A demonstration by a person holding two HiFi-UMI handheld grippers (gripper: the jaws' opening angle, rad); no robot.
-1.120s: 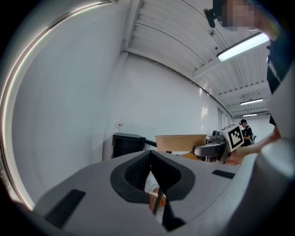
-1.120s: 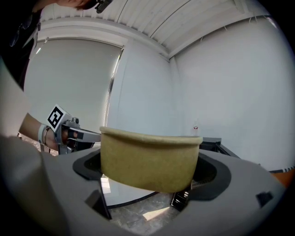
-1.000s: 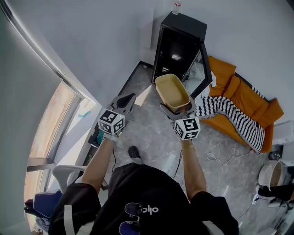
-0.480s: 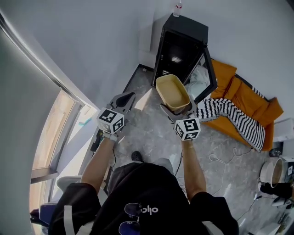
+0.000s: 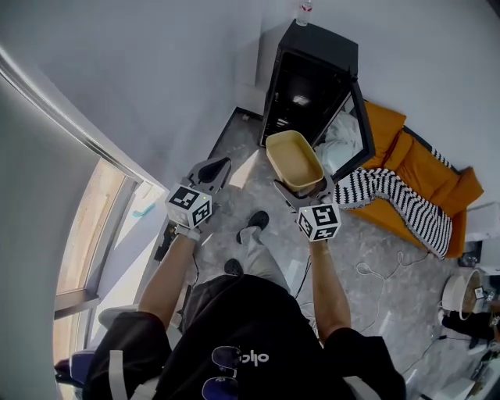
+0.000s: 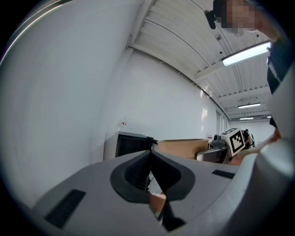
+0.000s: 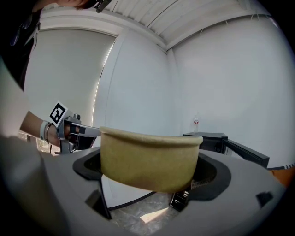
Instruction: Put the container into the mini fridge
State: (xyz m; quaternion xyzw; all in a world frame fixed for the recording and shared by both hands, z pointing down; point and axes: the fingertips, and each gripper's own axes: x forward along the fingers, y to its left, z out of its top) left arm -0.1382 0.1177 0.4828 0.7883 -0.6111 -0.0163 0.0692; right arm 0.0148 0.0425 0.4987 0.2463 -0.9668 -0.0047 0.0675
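You stand on a grey marbled floor (image 5: 367,250) in a corner of white wall (image 5: 156,70), with a window (image 5: 94,226) at your left. An orange couch (image 5: 422,168) lies on the floor to your right, and a black-and-white striped blanket (image 5: 391,195) is draped across it.

The black mini fridge (image 5: 312,74) stands against the wall ahead of you. Its door (image 5: 361,117) is swung open toward the couch, and the inside is dark.

The tan container (image 5: 294,160) is in the air in front of the fridge opening, outside it. It is an open tub, and it is empty. Your right gripper (image 5: 301,190) has its jaws set apart and clamped on the container's near end, one jaw on each side of the tub wall (image 7: 147,156). In the right gripper view the fridge (image 7: 209,138) shows just past the tub's right edge.

Your left gripper (image 5: 211,170) is level with the right one, well apart from it and touching nothing. Its jaws meet at the tips with nothing between them. In the left gripper view the container (image 6: 182,147) sits beyond the jaw tips, beside the fridge (image 6: 131,144).

A small clear bottle (image 5: 303,12) stands upright on the fridge top.
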